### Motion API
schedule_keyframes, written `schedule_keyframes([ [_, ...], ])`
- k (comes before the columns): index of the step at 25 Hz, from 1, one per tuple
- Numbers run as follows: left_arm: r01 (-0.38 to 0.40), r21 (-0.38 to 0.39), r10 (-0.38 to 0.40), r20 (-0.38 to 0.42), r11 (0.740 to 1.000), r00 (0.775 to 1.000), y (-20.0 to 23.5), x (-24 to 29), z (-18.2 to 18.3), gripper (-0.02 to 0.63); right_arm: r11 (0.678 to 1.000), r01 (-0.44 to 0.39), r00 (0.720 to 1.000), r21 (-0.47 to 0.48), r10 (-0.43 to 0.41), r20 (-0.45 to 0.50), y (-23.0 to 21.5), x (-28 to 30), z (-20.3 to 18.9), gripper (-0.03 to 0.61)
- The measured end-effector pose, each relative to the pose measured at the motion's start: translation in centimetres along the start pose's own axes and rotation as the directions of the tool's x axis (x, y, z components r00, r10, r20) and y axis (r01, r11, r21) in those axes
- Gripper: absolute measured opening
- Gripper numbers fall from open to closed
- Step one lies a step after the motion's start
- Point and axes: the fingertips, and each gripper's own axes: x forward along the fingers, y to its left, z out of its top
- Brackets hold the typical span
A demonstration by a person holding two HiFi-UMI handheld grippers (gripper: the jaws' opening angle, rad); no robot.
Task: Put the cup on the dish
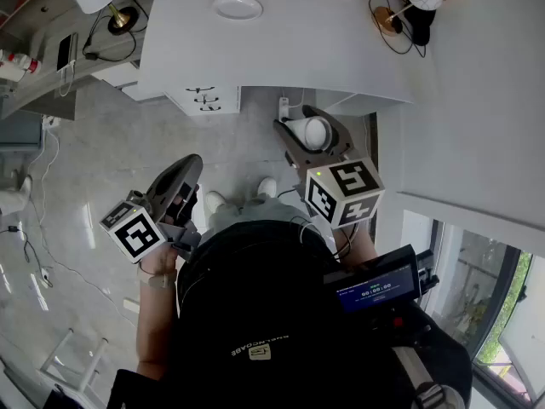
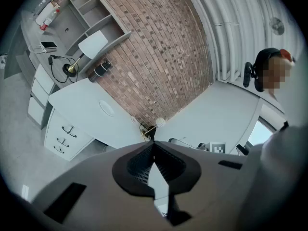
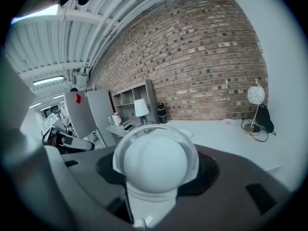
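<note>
Cup [image 3: 156,163] in right gripper [image 1: 312,129], apparently sideways

The cup [image 3: 155,163] is smooth, white and faintly glossy, like ceramic, and so is the dish [image 1: 238,7] at top centre of the head view. The table [image 1: 298,58] is smooth matt white, the wall [image 3: 202,66] rough brick, and the floor [image 1: 94,169] polished grey. The left gripper [image 2: 153,142] has a matt grey plastic shell and black ribbed pads [image 2: 138,166].

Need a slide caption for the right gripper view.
Right claw shut on a white cup, the dish on the white desk beyond, brick wall behind.
</note>
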Motion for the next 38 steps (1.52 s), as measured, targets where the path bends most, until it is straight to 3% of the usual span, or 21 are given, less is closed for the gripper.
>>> schedule_keyframes([
  [13,-0.007,0.049,0.009,-0.030,0.999,1.000,-3.2,4.1,-1.4,0.006,0.998,-0.012,0.999,0.068,0.009,0.047,-4.8,-2.8,-0.4,0.250],
  [18,-0.029,0.074,0.032,-0.038,0.997,0.999,-3.3,4.7,-0.7,0.006,0.999,0.002,1.000,0.048,-0.004,0.029,-5.4,-2.4,-0.6,0.249],
  [26,0.053,0.059,-0.048,-0.076,0.997,0.996,-4.9,6.9,-1.7,0.005,0.999,-0.003,0.999,0.052,0.001,0.038,-7.4,-2.5,-0.3,0.250],
  [31,0.019,0.114,-0.009,-0.090,0.993,0.996,-5.9,8.7,-1.9,0.005,0.998,-0.011,0.999,0.056,0.008,0.053,-9.3,-3.2,0.0,0.249],
  [38,0.021,0.118,-0.006,-0.121,0.993,0.993,-6.8,10.5,-4.0,0.005,0.998,-0.013,0.999,0.060,0.010,0.050,-11.9,-3.9,-0.6,0.249],
])
